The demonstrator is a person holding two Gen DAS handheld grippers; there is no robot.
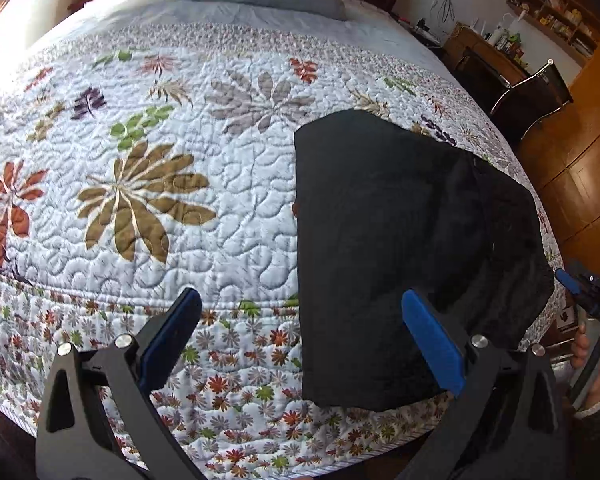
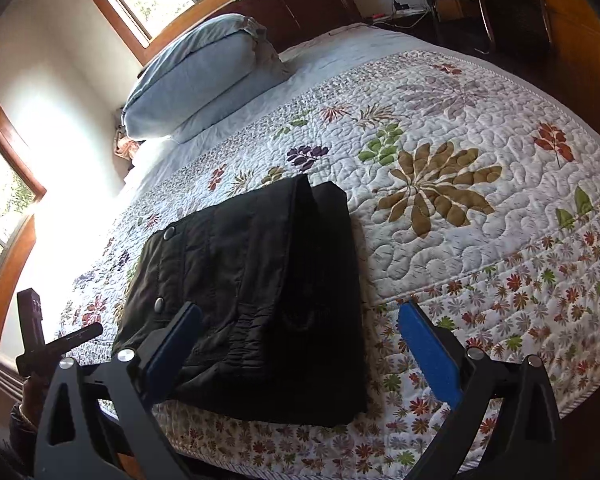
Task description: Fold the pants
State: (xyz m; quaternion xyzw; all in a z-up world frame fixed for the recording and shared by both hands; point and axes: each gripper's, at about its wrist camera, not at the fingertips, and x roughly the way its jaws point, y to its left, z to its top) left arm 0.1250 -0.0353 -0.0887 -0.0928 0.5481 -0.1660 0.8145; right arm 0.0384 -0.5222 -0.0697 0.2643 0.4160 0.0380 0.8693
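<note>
Black pants (image 2: 256,296) lie folded into a compact, roughly rectangular bundle on the floral quilt (image 2: 440,248), near the foot edge of the bed. In the right wrist view the gathered elastic waistband & two metal snaps (image 2: 168,233) face up on the bundle's left part; a folded layer sits on top w/ its edge running toward the pillows (image 2: 196,76).

Left gripper (image 1: 302,332): jaws spread wide, holding nothing, hovering just off the pants' near-left corner; its right blue pad overlaps the black fabric in view, contact can't tell. Right gripper (image 2: 300,344): jaws also spread wide, empty, above the pants' near edge.

Stacked pale-blue pillows are at the head end, well apart from the pants. Wooden desk w/ shelf (image 1: 556,12) stands beyond the pants' far side.
</note>
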